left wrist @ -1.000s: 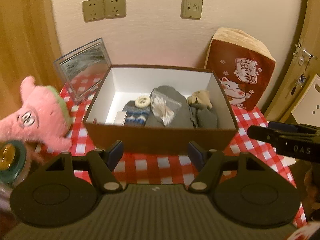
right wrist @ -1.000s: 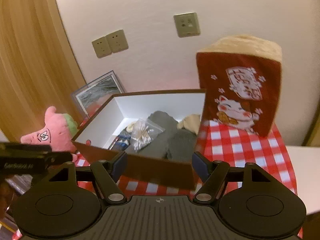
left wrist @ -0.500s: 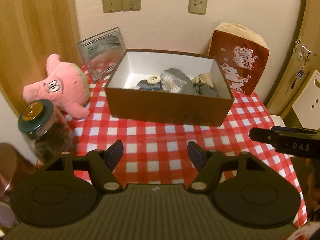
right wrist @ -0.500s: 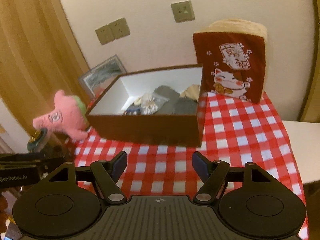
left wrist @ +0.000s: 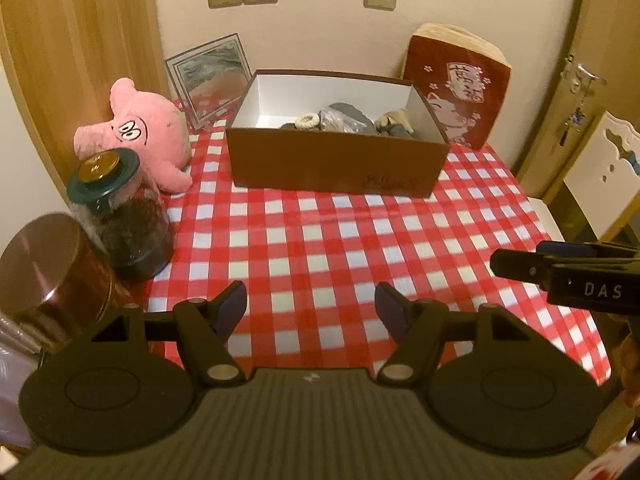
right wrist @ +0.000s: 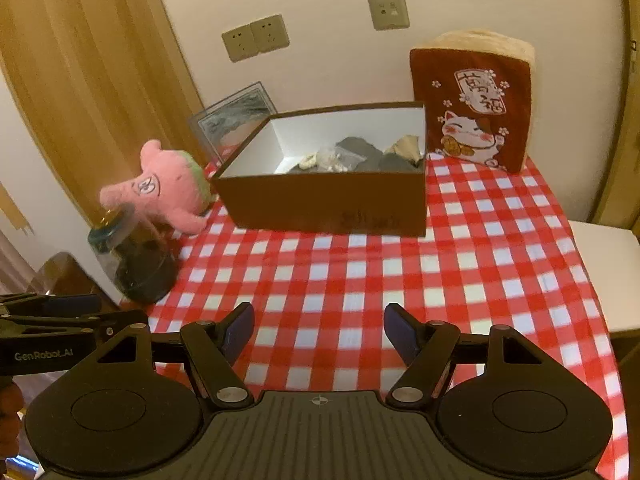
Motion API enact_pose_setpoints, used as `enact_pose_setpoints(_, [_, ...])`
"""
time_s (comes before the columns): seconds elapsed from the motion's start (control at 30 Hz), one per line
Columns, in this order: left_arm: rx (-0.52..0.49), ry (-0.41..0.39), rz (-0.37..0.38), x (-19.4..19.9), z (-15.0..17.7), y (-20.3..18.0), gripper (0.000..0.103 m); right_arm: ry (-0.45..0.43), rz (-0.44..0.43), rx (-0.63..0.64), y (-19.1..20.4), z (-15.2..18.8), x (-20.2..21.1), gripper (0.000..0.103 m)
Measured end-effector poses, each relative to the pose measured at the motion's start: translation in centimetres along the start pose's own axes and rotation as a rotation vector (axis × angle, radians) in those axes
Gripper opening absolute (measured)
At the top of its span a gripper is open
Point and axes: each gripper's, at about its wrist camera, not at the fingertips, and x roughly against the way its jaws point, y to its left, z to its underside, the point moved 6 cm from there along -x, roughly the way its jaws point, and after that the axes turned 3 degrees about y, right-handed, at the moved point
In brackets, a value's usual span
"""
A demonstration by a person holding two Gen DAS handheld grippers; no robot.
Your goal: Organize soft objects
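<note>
Both grippers have drawn back from the open brown cardboard box (left wrist: 338, 160), which now sits smaller at twelve o'clock across bare red-checked tablecloth (left wrist: 320, 248). The left gripper (left wrist: 311, 307) and right gripper (right wrist: 319, 328) gape wide, empty. Probably sorting is finished or pausing. The box's near wall hides most of its grey cloth contents (left wrist: 348, 114); the pink plush toy (left wrist: 148, 132) stays outside at ten o'clock.

Each matte black plastic tool (left wrist: 311, 308) (right wrist: 319, 328) has blue-padded fingers (left wrist: 232, 307), silver pivot screws, round discs, a ribbed housing; white "DAS" and "GenRobot.AI" lettering.
</note>
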Motion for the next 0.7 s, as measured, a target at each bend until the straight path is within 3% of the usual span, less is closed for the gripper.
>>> enact_pose_setpoints(0.4, [-0.039,0.029,0.05,2.6,4.4,0.2,0.069,0.048,0.043,0.002,3.3,5.5,2.7,0.071])
enact_pose_setpoints(0.7, [-0.059,0.025,0.071,3.8,5.6,0.1,0.069,0.059,0.057,-0.006,4.5,7.5,4.1,0.071])
